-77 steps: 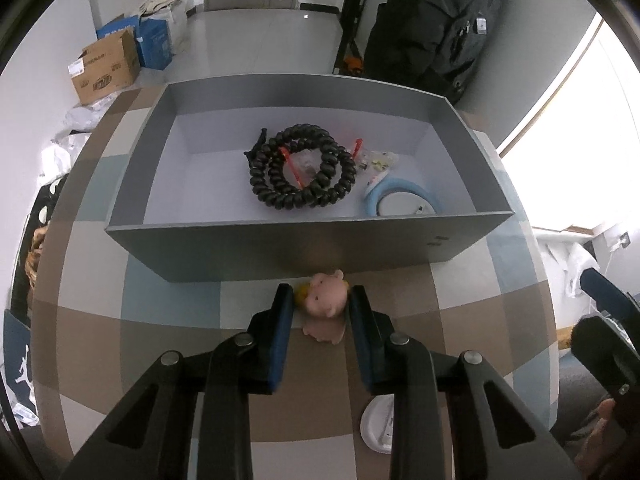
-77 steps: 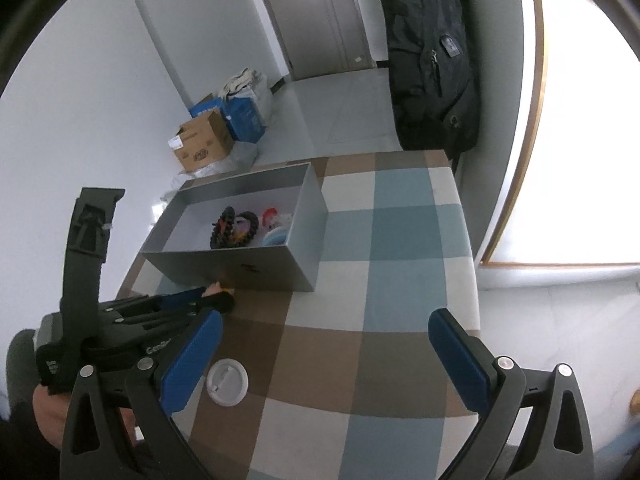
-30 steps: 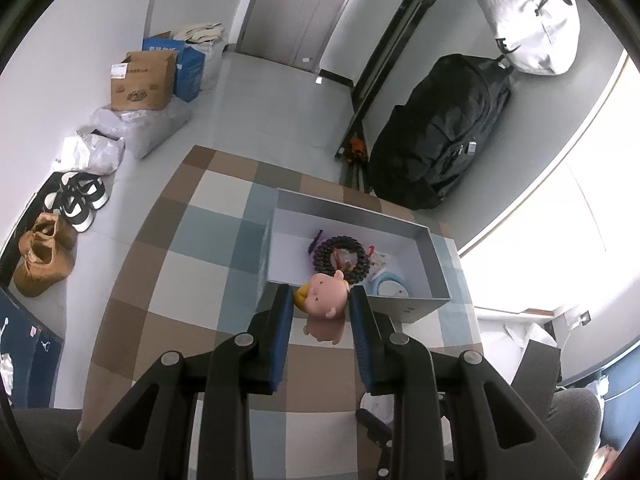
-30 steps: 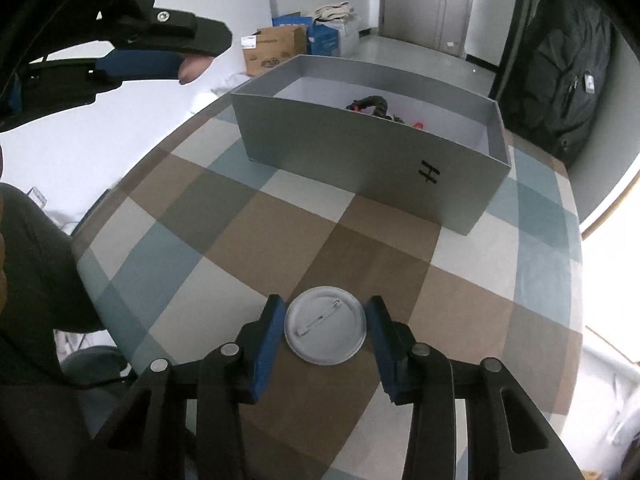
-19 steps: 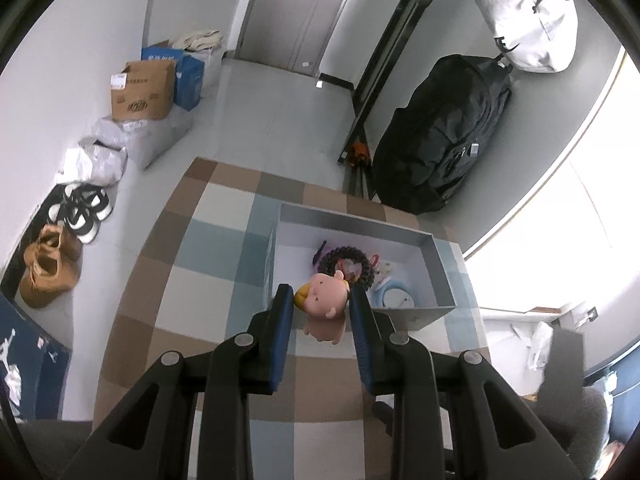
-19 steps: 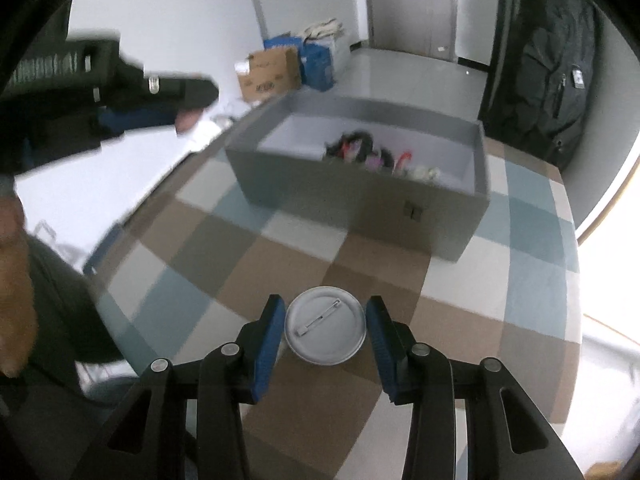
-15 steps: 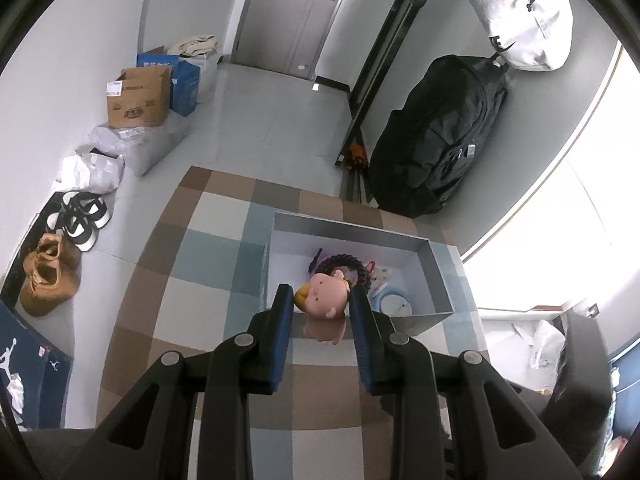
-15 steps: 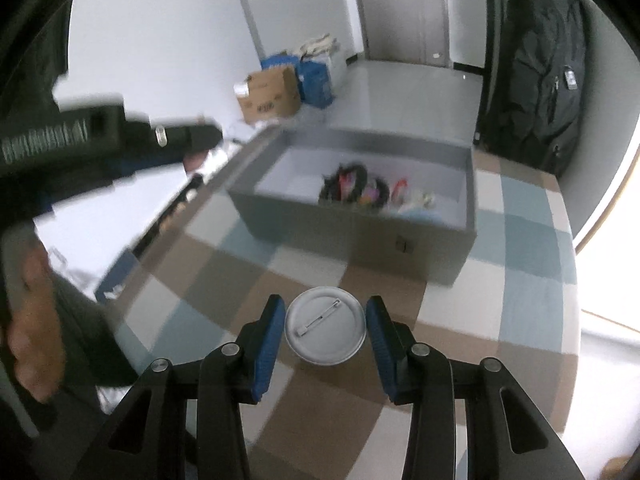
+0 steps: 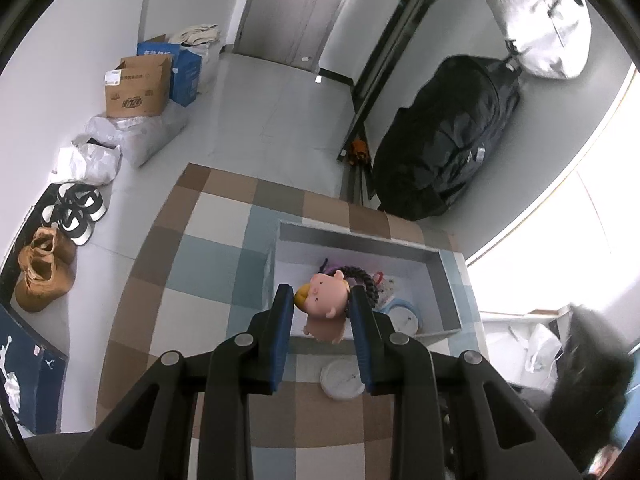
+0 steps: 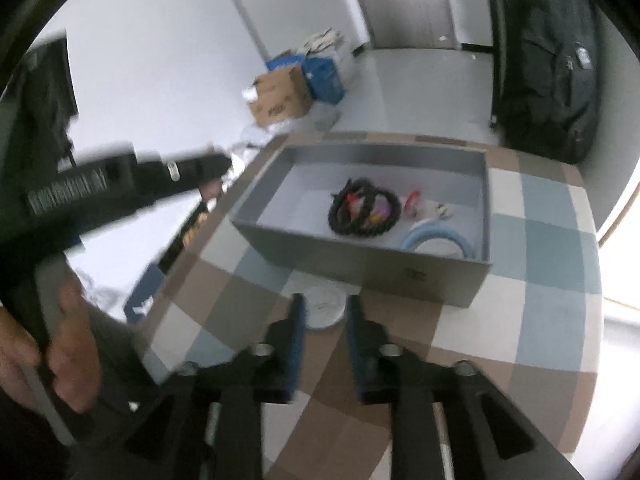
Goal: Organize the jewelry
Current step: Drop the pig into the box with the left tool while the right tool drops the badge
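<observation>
Currently the left gripper (image 9: 322, 306) is clamped on a pink pig figurine (image 9: 324, 298) above the grey box (image 10: 486, 216), which holds a black coiled band (image 10: 362, 210) and a blue-rimmed disc (image 10: 438, 244). Blurred, the right gripper (image 10: 324, 318) apparently grips a white pin badge (image 10: 326, 306).

We see the box (image 10: 362, 258) on the table's (image 10: 552, 308) far half. In it, the coil (image 10: 362, 208) lies left of centre, the ring (image 10: 440, 242) in the near right corner. The badge (image 10: 326, 306) sits just before the box's near wall. Beyond the table, the backpack (image 9: 444, 144) stands far right, cartons (image 9: 138, 88) far left.
</observation>
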### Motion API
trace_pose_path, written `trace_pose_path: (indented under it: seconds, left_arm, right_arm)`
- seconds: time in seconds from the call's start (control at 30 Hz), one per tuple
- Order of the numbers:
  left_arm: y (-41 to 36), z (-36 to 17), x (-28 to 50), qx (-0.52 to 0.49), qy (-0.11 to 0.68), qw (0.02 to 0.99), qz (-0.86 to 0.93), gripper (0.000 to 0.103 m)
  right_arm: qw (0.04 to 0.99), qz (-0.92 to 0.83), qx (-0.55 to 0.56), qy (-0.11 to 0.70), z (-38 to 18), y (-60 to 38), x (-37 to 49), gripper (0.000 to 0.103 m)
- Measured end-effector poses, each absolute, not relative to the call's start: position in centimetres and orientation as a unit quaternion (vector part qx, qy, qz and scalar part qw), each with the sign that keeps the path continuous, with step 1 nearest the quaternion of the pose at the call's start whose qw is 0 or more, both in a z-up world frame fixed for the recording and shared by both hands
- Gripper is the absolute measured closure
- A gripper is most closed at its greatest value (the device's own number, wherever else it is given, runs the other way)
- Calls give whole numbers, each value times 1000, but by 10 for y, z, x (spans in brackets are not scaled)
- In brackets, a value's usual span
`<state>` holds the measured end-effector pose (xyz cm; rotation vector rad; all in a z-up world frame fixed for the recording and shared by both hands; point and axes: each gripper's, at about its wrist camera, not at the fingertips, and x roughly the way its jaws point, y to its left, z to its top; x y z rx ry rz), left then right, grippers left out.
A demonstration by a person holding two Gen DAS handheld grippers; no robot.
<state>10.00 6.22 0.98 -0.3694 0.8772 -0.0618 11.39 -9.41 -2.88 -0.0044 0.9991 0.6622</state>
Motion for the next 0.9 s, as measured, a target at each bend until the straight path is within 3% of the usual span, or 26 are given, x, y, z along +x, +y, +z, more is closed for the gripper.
trace_pose_path:
  seconds: [0.07, 0.2, 0.43, 0.53, 0.63, 0.9]
  left_arm:
    - [66, 10, 100, -185, 423, 887, -29, 80]
    - [68, 3, 95, -194, 434, 879, -31, 80]
    - [73, 5, 91, -189, 434, 880, -39, 80]
    - [80, 5, 89, -200, 432, 878, -38, 80]
    - [83, 5, 88, -204, 431, 878, -38, 80]
    - [86, 3, 87, -205, 432, 877, -35, 80]
  right_arm:
    - [823, 312, -4, 474, -35, -90, 113, 59]
    - [815, 316, -21, 484, -47, -77, 112, 42]
    - [820, 285, -140, 476, -72, -42, 104, 40]
    - [827, 286, -167, 455, -72, -33, 98, 45]
    - [826, 292, -165, 453, -70, -31, 95, 62]
    - [819, 308, -107, 472, -61, -45, 96, 64]
